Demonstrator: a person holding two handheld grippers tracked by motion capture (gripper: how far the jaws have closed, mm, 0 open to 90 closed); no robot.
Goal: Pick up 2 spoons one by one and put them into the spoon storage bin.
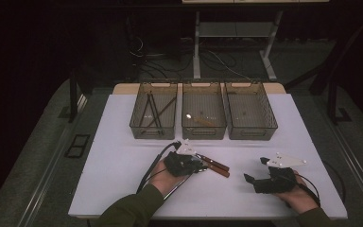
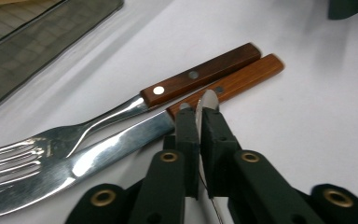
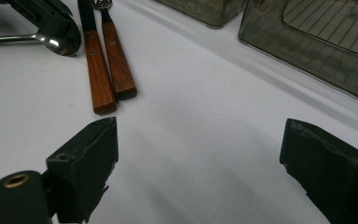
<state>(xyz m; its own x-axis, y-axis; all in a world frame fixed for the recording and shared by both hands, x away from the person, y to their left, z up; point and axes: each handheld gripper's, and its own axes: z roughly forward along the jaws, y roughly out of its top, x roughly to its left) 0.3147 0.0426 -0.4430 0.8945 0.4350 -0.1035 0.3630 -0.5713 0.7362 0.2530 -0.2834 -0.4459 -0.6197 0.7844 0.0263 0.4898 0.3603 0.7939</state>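
High view: my left gripper [image 1: 199, 165] sits at table [image 1: 123, 189] centre, 6 o'clock of the mid bin [image 1: 203, 117], right by the two wood-handled pcs. Right gripper [image 1: 255, 171] parked at 3 o'clock of them, well apart. Left bin [image 1: 154, 116] holds long dark utensils; right bin [image 1: 250, 116] contents too small to call. Left gripper view: jaws clamped on a thin steel spoon [image 2: 209, 100], edge-on between the pads; no earlier pic to compare. Fork [image 2: 88, 128] and knife [image 2: 121, 144] lie side by side at 10 o'clock, touching. Right gripper view: jaws wide apart, nothing between; spoon bowl [image 3: 60, 42] at 11 o'clock. Judgement: grip is narrow, on an edge, so lift slow, keep wrist level, watch for pivot or slip, clear the handles before moving to a bin.
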